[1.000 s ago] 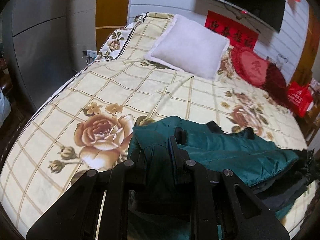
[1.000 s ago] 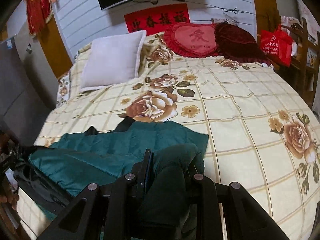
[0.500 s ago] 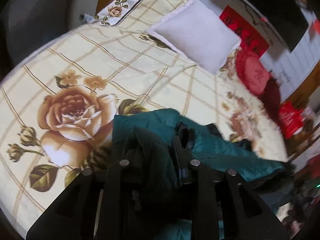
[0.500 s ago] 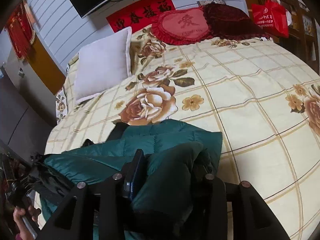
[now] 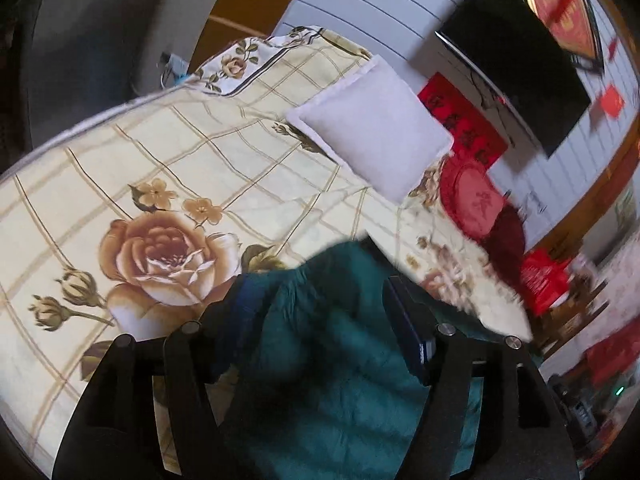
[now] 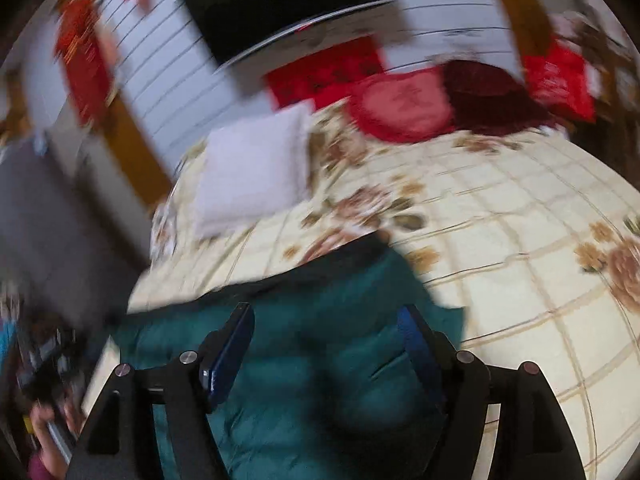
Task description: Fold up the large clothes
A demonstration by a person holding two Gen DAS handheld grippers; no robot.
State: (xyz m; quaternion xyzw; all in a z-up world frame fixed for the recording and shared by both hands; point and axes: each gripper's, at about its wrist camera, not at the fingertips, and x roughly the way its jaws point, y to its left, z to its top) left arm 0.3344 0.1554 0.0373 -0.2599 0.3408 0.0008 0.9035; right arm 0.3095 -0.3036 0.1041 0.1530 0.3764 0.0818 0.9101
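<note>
A teal padded jacket lies bunched on the floral bedsheet close to the bed's near edge. In the left wrist view my left gripper hangs just over it. Its jaws are opening, the fabric sits loose between the blue pads, and nothing is pinched. The right wrist view is blurred by motion. There the jacket lies under my right gripper, whose jaws are also opening with cloth between the spread fingers but not clamped.
A white pillow and a red heart cushion lie at the head of the bed, under a wall screen. A red bag stands off the bed's far side. A hand shows at the lower left.
Both grippers were shut on folds of the teal jacket; now their jaws stand wide apart and the fabric has slipped free. Both cameras have swung, the left one rolling.
</note>
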